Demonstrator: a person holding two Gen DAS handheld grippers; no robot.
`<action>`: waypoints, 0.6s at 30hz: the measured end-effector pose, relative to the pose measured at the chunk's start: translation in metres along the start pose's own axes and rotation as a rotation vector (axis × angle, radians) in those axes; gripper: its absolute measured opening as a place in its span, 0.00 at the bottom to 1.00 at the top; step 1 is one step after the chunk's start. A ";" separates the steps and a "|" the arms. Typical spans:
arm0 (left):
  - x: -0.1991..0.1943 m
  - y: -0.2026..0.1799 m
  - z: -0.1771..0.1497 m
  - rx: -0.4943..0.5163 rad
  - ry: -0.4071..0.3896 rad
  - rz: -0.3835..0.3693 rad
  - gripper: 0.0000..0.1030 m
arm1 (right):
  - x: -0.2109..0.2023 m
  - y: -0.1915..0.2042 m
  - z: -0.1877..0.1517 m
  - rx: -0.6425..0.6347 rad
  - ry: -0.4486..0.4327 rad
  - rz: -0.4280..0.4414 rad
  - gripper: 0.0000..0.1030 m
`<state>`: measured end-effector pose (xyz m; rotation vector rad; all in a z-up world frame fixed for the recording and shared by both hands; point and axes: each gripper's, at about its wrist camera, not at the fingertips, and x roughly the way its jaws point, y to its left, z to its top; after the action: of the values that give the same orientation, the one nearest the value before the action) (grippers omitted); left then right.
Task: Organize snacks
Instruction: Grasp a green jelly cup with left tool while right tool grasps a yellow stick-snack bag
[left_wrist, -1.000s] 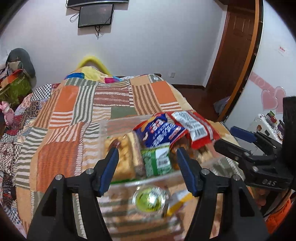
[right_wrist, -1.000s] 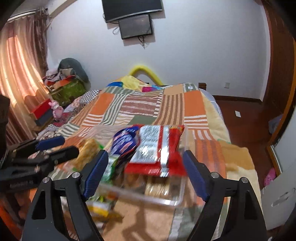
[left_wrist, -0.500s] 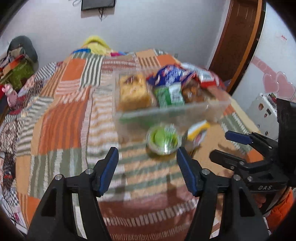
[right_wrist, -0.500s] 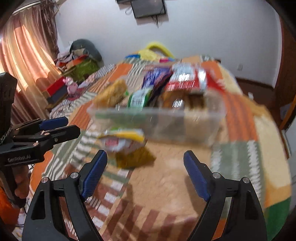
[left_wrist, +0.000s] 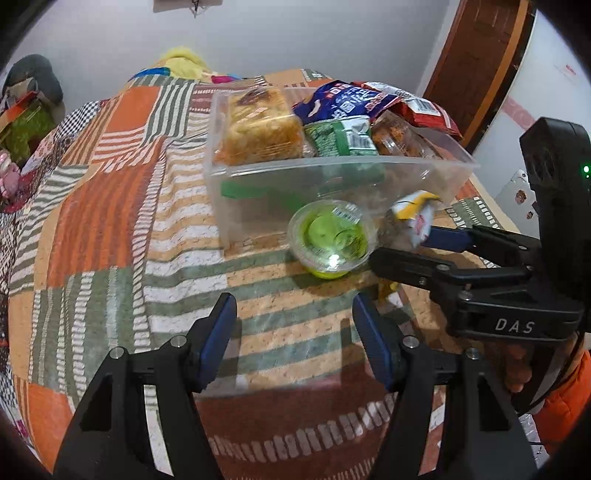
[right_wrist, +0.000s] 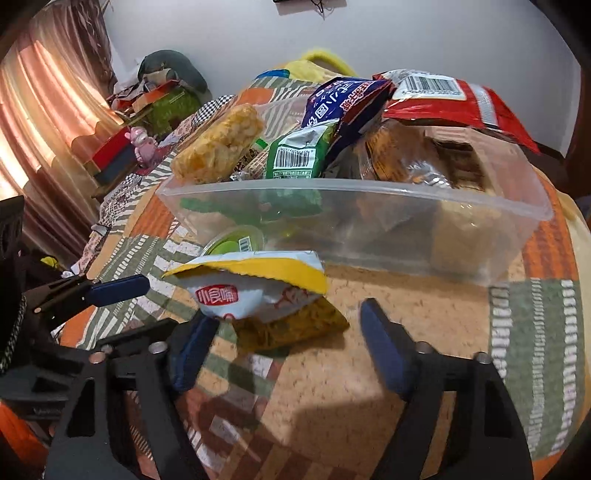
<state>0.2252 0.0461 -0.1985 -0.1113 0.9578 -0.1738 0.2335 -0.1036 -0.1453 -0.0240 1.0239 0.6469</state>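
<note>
A clear plastic bin (left_wrist: 332, 173) on the patchwork bedspread holds several snack packs: a yellow cake pack (left_wrist: 258, 125), a green pack (left_wrist: 340, 138), a blue pack (left_wrist: 343, 101) and a red pack (left_wrist: 417, 110). In front of it sit a green jelly cup (left_wrist: 328, 238) and a yellow-white snack bag (right_wrist: 255, 291). My left gripper (left_wrist: 295, 332) is open and empty, short of the cup. My right gripper (right_wrist: 288, 339) is open, its fingers on either side of the snack bag, not closed on it. The bin also shows in the right wrist view (right_wrist: 369, 221).
The patchwork bedspread (left_wrist: 110, 221) stretches left and back. A brown door (left_wrist: 476, 55) stands at the right. Clutter and a pink toy (right_wrist: 142, 142) sit beside the bed near the curtain (right_wrist: 44, 129).
Both grippers dropped lower and moved in toward the cup and bag in front of the bin. The right gripper now straddles the snack bag. Both stay open.
</note>
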 end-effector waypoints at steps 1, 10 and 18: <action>0.001 -0.002 0.001 0.005 -0.003 -0.001 0.63 | 0.000 0.001 0.000 0.001 -0.009 0.004 0.61; 0.019 -0.016 0.022 0.036 -0.020 -0.024 0.63 | -0.019 -0.005 -0.009 -0.023 -0.059 -0.017 0.33; 0.041 -0.026 0.034 0.059 -0.008 0.009 0.63 | -0.038 -0.016 -0.015 0.004 -0.103 -0.031 0.22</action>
<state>0.2735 0.0127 -0.2075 -0.0540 0.9440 -0.1933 0.2163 -0.1394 -0.1275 -0.0026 0.9239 0.6118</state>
